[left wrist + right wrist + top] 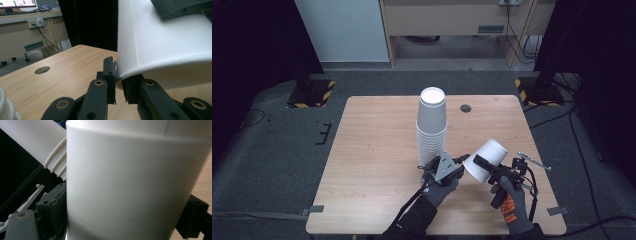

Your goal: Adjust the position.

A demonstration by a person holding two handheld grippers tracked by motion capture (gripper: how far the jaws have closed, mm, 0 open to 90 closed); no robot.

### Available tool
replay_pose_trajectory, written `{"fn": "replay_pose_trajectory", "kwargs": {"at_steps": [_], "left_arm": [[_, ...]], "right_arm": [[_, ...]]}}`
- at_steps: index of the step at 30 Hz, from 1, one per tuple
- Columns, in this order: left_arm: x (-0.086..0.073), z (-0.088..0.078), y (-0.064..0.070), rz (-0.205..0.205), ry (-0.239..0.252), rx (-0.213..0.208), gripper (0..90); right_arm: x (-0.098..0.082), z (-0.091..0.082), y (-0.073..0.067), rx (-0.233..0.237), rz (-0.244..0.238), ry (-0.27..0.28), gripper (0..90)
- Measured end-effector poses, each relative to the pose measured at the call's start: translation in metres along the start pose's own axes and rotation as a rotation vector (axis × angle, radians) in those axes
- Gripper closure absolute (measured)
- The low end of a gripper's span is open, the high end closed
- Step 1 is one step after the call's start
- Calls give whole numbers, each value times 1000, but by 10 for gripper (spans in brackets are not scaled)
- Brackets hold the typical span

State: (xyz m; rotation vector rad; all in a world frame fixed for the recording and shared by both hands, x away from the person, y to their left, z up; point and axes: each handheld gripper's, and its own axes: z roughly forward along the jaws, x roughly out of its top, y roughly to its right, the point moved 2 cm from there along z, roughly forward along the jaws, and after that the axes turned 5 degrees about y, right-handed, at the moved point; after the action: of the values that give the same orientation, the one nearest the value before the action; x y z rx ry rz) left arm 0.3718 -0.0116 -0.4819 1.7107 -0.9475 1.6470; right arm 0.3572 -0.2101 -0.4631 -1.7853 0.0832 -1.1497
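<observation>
The loose white paper cup (pixel 486 159), smooth and tapered, is held tilted just right of the tall stack of ribbed-rimmed cups (pixel 431 127) on the wood-grain table (pixel 372 150). The right gripper (pixel 482 163) clamps the cup's wall. The left gripper (pixel 119 75) has its black jaws closed on the cup's thin rolled rim.

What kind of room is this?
Probably a lab or recording studio: a lone wooden table ringed by black curtains, stand feet taped in hazard stripes, loose cables on the floor, and a monitor on a bench behind.
</observation>
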Motion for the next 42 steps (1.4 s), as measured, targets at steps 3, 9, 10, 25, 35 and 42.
{"fn": "replay_pose_trajectory", "kwargs": {"at_steps": [3, 9, 10, 25, 35, 42], "left_arm": [[0, 0, -1, 1, 3, 5, 764], [1, 1, -2, 3, 18, 4, 713], [1, 2, -3, 8, 19, 8, 698], [2, 0, 1, 27, 19, -23, 825], [0, -5, 3, 18, -26, -52, 838], [0, -10, 4, 18, -35, -57, 842]], "right_arm": [[-2, 2, 0, 0, 15, -18, 148], [-4, 3, -1, 12, 29, -37, 150], [-4, 4, -1, 20, 35, -42, 150], [-2, 3, 3, 41, 75, -35, 144], [1, 3, 6, 10, 5, -12, 104], [3, 3, 11, -5, -15, 6, 64]]}}
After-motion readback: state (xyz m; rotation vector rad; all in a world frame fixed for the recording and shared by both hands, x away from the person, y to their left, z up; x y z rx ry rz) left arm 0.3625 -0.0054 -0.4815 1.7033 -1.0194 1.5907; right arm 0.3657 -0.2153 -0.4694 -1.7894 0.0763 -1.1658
